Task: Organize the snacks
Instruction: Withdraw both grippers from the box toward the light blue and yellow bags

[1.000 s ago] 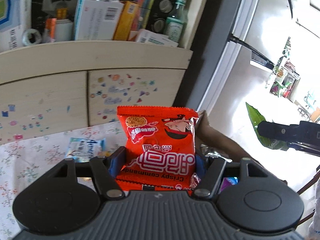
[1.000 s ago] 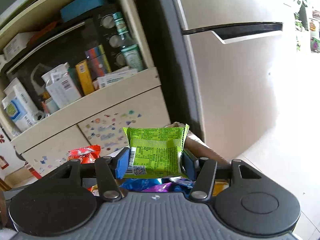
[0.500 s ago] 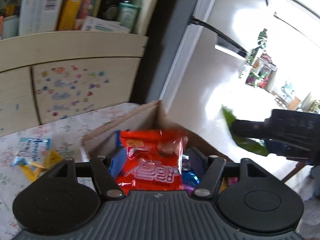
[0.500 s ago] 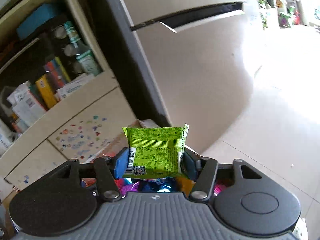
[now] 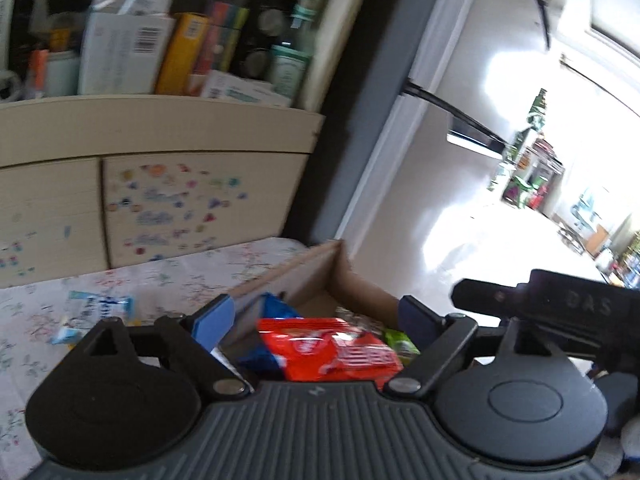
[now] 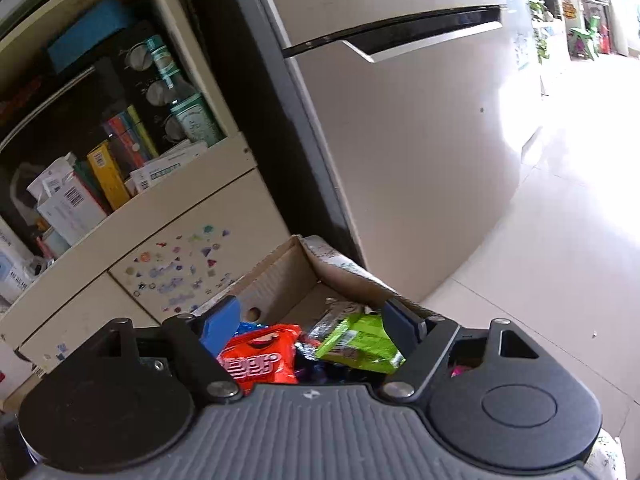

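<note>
Drop step. Left hand-held gripper (image 5: 316, 316) jaws opening, red packet (image 5: 332, 354) loose below, lying in cardboard box (image 5: 288, 276). Right hand-held gripper (image 6: 312, 320) opening too, green packet (image 6: 360, 344) resting in box underneath. Tip: spread wide, lift straight clear, don't snag wrappers.

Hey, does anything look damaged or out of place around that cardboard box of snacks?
The brown cardboard box has a crumpled, torn far corner flap. A pale blue snack packet lies outside it on the floral tablecloth.
</note>
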Tool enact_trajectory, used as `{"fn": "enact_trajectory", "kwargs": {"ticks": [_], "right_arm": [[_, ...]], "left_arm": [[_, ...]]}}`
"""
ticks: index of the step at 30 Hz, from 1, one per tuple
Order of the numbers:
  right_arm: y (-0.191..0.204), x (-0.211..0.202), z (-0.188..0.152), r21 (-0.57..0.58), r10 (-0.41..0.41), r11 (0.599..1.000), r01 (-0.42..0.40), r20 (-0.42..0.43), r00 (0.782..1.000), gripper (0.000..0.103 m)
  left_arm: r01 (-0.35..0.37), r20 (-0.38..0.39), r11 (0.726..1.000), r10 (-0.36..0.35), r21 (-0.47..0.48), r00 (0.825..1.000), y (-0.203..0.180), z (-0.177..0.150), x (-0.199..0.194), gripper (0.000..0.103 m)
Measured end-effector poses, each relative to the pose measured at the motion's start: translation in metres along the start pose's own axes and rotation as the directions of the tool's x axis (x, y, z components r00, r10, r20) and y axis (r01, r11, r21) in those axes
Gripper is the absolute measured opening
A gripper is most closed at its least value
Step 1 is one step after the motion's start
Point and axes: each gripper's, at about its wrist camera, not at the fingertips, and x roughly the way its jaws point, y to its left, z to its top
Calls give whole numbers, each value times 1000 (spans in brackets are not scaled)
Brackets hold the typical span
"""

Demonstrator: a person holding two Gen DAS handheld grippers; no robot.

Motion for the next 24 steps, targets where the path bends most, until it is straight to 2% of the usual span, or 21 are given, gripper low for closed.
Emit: {"fn": "enact_trajectory", "kwargs": {"ticks": [7,13,24], "right_arm": [[27,3,-4,-86,86,993,-86,1,996,87],[50,5,-11,-148,157,976,-158,-21,987,88],[83,15,-29,-224,212,949,-223,-72,975,88]], "left_arm": [[-80,17,996,81,-40,997,30,9,-16,90],[-155,37,983,159,-95,987,61,20,-32,91],[-250,22,953,257,-170,966,101,22,-49,92]]}}
